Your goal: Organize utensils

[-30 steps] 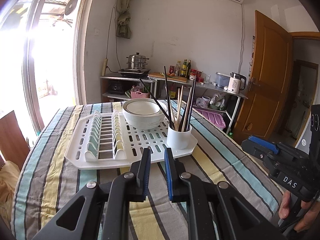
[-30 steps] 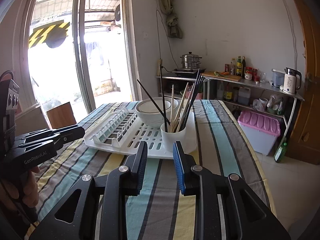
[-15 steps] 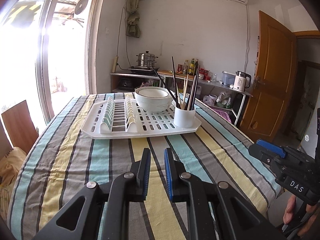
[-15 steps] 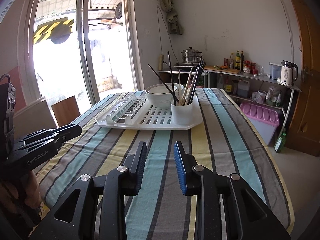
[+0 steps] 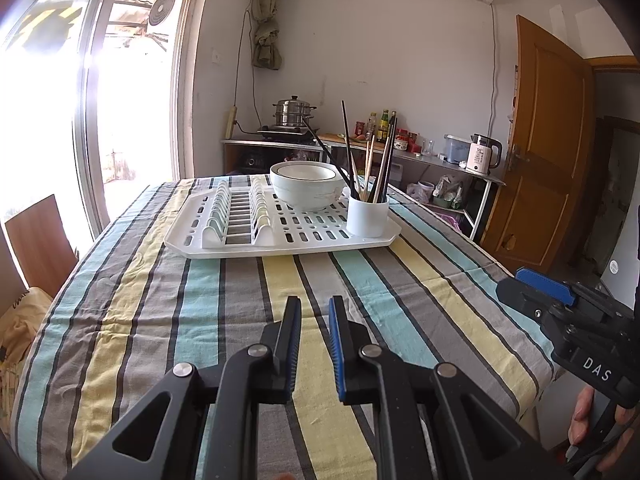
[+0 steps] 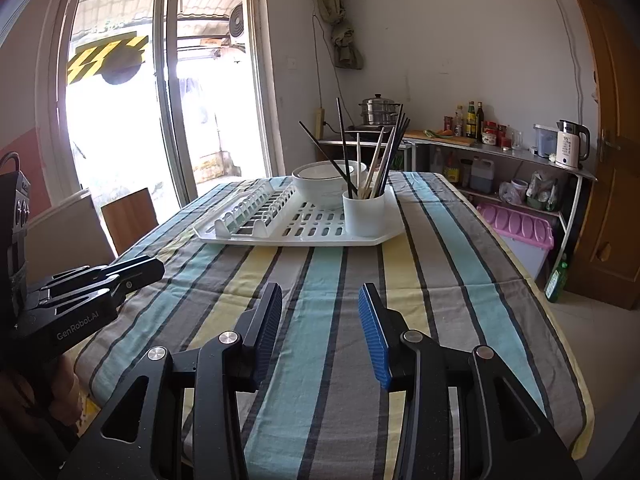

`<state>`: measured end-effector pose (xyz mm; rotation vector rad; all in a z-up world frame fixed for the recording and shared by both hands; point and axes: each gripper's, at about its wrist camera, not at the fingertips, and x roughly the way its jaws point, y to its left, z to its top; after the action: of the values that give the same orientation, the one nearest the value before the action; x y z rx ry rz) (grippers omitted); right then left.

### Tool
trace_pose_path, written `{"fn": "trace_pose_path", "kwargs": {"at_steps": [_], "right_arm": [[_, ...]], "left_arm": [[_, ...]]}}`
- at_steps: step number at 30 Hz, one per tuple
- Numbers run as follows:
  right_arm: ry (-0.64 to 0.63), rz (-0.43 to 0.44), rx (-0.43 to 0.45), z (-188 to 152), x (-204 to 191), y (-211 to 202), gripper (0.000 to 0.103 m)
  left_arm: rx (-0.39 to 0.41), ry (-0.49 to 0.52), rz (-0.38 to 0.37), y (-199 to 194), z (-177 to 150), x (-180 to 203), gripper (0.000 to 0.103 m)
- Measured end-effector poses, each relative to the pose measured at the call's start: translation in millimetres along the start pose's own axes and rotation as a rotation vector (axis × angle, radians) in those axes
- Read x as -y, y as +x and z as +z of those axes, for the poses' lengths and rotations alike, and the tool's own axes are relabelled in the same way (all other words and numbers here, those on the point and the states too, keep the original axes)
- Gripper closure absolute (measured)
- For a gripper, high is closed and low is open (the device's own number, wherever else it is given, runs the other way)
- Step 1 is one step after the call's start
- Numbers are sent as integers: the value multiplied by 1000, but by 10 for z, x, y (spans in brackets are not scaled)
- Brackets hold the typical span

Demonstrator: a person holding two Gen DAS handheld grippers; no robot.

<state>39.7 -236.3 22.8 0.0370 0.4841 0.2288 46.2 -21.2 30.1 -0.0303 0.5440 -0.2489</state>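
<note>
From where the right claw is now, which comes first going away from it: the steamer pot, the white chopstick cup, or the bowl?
1. White chopstick cup, on the drying tray's near right corner.
2. Bowl, just behind the cup, slightly left.
3. Steamer pot, far off on the shelf by the back wall.

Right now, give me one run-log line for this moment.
left tongs: narrow gap, empty | right tongs: just opening, empty | chopsticks: in cup | cup, bowl: on rack

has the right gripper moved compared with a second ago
Yes. The right gripper has pulled back from the white dish rack, which now sits farther up the striped tablecloth; its jaws have just been opening, empty.
</note>
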Motion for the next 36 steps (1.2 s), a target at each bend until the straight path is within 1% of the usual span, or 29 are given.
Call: {"fn": "trace_pose_path", "kwargs": {"at_steps": [10, 36], "right_arm": [[-1, -4, 3, 3, 6, 12, 62], [-7, 0, -5, 22, -10, 3, 62]], "left_arm": [[-15, 10, 11, 52, -22, 8, 90], [-27, 18, -5, 75, -54, 38, 90]]}}
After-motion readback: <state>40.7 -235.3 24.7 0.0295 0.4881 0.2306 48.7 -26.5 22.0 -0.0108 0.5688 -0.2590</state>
